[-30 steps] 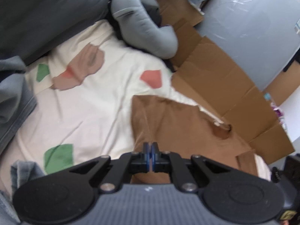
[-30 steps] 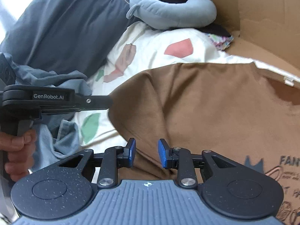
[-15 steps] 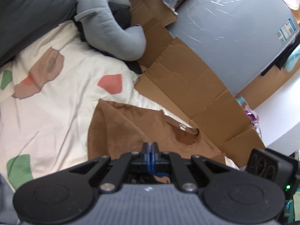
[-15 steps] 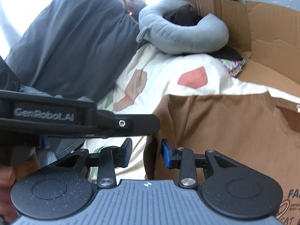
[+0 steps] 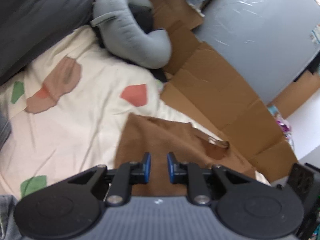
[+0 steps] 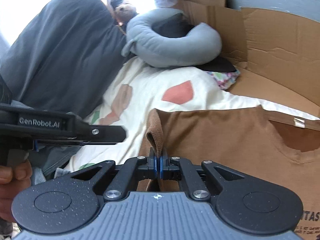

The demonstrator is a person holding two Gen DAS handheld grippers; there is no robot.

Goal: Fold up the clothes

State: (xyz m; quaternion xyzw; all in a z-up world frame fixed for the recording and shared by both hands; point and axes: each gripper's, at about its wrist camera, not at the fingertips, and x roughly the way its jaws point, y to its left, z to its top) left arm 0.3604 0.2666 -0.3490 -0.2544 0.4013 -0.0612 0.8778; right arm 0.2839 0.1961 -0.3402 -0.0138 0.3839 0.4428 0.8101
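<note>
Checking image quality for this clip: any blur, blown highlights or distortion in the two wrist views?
Left wrist view: motion blur softens the grey pillow and cardboard; the left gripper stays sharp. Right wrist view: sharper, but the window light at top left is blown out. Both show fisheye bending at the edges.

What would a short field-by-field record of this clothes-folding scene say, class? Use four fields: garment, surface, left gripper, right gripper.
garment: brown T-shirt, lying flat, one edge pinched up
surface: cream bedsheet with coloured patches
left gripper: jaws opening above the T-shirt, nothing gripped
right gripper: shut on a fold of the T-shirt's edge
</note>
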